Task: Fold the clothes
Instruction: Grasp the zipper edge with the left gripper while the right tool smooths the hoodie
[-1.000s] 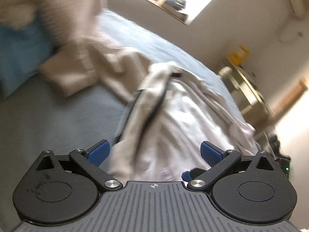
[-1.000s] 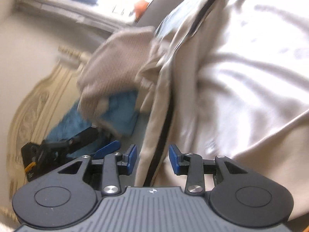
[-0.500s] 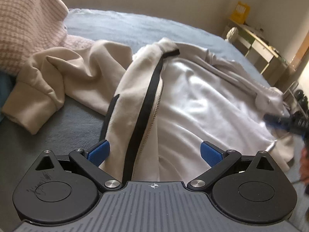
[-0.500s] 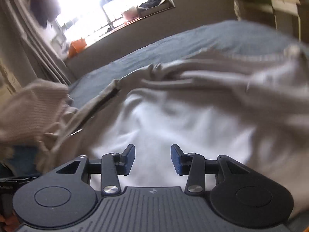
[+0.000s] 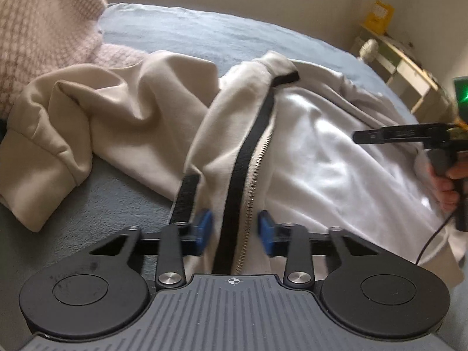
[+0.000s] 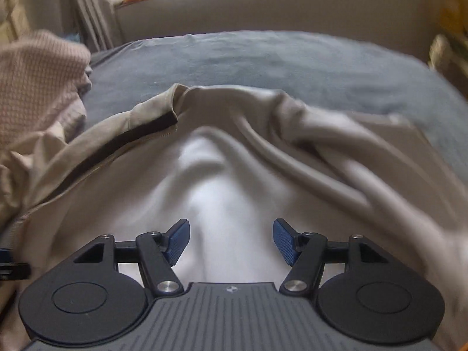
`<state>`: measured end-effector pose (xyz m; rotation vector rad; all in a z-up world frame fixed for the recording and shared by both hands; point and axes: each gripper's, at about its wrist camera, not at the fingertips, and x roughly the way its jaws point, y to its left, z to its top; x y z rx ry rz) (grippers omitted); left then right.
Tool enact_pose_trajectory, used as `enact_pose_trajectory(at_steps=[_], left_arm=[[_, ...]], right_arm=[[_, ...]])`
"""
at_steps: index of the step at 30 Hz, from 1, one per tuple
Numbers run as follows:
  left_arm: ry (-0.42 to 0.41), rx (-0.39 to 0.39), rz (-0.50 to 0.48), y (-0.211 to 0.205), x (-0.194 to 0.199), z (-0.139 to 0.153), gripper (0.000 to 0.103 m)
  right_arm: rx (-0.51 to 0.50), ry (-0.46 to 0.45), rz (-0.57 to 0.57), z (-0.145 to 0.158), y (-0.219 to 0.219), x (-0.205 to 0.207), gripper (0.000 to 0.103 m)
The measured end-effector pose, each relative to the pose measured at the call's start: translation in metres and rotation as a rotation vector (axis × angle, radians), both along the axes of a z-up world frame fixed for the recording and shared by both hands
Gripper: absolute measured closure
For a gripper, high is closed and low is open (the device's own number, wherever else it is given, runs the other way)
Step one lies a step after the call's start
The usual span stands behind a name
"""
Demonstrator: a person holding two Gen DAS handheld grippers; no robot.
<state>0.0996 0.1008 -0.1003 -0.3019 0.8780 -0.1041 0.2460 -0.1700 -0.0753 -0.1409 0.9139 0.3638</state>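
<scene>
Left wrist view: your left gripper (image 5: pixel 235 231) straddles the zipper edge (image 5: pixel 248 175) of the beige jacket (image 5: pixel 307 152). Its blue pads stand a little apart with the black placket and metal teeth running between them; the cloth fills most of the gap, but you cannot tell from this view whether the pads already pinch it. The placing suits a grip on the stiffest line of the garment, the edge that would carry a front panel across in one piece.

The jacket lies opened on the grey bedspread (image 5: pixel 204 35), pale lining upward, one front panel rolled back along the zipper, and a sleeve (image 5: pixel 58 134) bunched out to the left with its cuff on the bed. It is spread, not folded. A pink knit (image 5: pixel 38 29) is heaped beyond the sleeve.

At the right edge of the same view, a hand (image 5: pixel 447 181) holds the other tool low over the far side of the lining.

Right wrist view: your right gripper (image 6: pixel 231 241) has its fingers released and spread wide, empty, hovering just above the white lining (image 6: pixel 222 181), with the collar (image 6: pixel 175 99) and its dark trim ahead. So placed, it probably serves either to press the body flat or to reach the opposite edge, while the left works the zipper side.
</scene>
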Motion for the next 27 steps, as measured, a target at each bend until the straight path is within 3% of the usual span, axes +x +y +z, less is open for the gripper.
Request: enact_pose_trajectory(at_steps=[3,6,10,12,14,15,18,23,27], left_arm=[[-0.046,-0.102,0.089,0.018,-0.007,0.004,0.087],[-0.089,-0.173,0.177,0.035,-0.013,0.008,0.089],[-0.122,-0.194,0.255,0.049,-0.016,0.012,0.09],[-0.116,-0.202,0.263,0.052,-0.014,0.011,0.09],[-0.113,-0.207,0.26,0.052,-0.013,0.011,0.09],[-0.115,-0.209,0.256,0.049,-0.012,0.011,0.09],[-0.127,-0.214,0.243,0.045,-0.01,0.011,0.09],[-0.138,-0.216,0.216,0.041,-0.003,0.011,0.09],[-0.129,-0.194,0.196,0.034,0.002,0.009,0.09]], right_arm=[[-0.072,-0.081,0.033,-0.008,0.017,0.02,0.038],[-0.092,-0.1,0.023,-0.013,0.021,0.046,0.037],[-0.205,-0.094,0.017,-0.038,0.025,0.076,0.032],[-0.192,-0.105,0.027,-0.046,0.022,0.079,0.032],[-0.161,-0.106,0.031,-0.044,0.018,0.078,0.065],[-0.167,-0.112,0.036,-0.041,0.018,0.077,0.096],[-0.225,-0.183,0.047,-0.03,0.018,0.072,0.1],[-0.282,-0.268,-0.078,-0.012,-0.011,0.084,0.101],[-0.316,-0.229,-0.153,-0.025,-0.025,0.1,0.103]])
